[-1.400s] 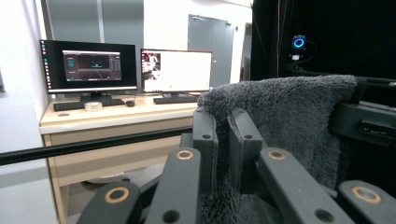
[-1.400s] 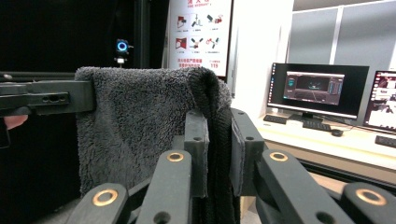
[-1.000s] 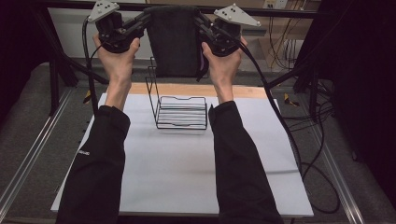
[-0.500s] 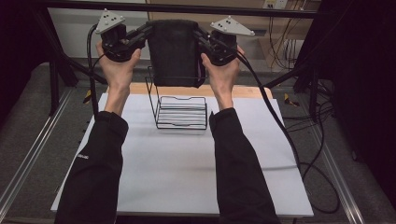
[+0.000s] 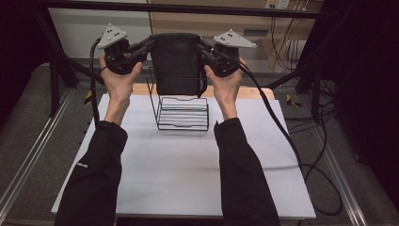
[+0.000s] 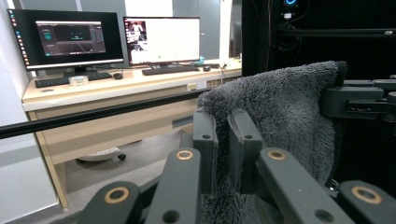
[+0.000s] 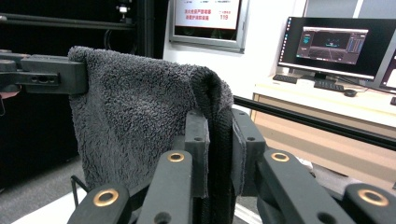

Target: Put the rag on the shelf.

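A dark grey fluffy towel (image 5: 176, 63) hangs stretched between my two grippers, above a black wire rack (image 5: 183, 115) that stands on the white table top (image 5: 179, 179). My left gripper (image 5: 149, 44) is shut on the towel's upper left corner, and my right gripper (image 5: 202, 47) is shut on its upper right corner. In the left gripper view the jaws (image 6: 223, 135) pinch the towel's edge (image 6: 280, 112), with the other gripper (image 6: 359, 100) on the far corner. In the right gripper view the jaws (image 7: 219, 135) clamp a folded hem of the towel (image 7: 135, 112), and the left gripper (image 7: 46, 77) holds the far side.
The rack's tall wire back (image 5: 151, 89) rises just behind the towel's lower edge. Cables (image 5: 282, 122) trail off the table's right side. A black frame bar (image 5: 188, 7) crosses above the hands. Desks with monitors (image 6: 70, 39) stand beyond the table.
Both hands have come down together with the towel held between them, bringing its lower edge closer to the wire rack. The grips have not changed.
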A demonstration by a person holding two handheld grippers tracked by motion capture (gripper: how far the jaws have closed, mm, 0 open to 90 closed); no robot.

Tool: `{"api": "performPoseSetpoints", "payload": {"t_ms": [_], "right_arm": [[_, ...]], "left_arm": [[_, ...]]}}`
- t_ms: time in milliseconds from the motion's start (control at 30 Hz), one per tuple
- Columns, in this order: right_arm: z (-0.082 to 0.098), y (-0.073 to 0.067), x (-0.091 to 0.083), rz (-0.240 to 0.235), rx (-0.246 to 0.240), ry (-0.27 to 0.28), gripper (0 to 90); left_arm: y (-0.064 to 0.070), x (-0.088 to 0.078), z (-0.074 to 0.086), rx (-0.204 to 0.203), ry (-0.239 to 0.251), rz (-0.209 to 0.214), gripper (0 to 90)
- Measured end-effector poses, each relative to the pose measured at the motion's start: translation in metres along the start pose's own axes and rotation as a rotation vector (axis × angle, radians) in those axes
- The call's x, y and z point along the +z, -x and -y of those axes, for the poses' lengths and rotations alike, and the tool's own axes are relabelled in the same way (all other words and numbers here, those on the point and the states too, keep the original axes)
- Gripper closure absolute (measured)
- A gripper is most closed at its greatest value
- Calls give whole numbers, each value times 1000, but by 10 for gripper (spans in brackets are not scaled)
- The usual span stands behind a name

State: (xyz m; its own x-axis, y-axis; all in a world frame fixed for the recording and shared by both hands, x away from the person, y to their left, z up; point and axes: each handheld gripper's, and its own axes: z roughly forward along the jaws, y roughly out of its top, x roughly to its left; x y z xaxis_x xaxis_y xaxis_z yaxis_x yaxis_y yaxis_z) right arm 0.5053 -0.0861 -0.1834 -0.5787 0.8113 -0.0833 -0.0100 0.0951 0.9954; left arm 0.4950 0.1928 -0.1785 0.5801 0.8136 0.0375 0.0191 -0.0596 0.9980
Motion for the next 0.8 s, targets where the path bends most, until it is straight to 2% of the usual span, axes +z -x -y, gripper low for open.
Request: {"api": "performPoseSetpoints", "payload": {"t_ms": [167, 300, 433, 800], "right_arm": [[3, -2, -3, -10, -13, -5, 795], [6, -3, -4, -16, -18, -7, 795], [8, -4, -8, -25, -24, -4, 794], [12, -10, -14, -37, -49, -6, 793]], "left_arm": [[0, -2, 5, -3, -1, 6, 822], [1, -5, 6, 24, -7, 2, 822], [3, -8, 8, 33, -7, 8, 822], [3, -14, 16, 22, -3, 22, 822]]}}
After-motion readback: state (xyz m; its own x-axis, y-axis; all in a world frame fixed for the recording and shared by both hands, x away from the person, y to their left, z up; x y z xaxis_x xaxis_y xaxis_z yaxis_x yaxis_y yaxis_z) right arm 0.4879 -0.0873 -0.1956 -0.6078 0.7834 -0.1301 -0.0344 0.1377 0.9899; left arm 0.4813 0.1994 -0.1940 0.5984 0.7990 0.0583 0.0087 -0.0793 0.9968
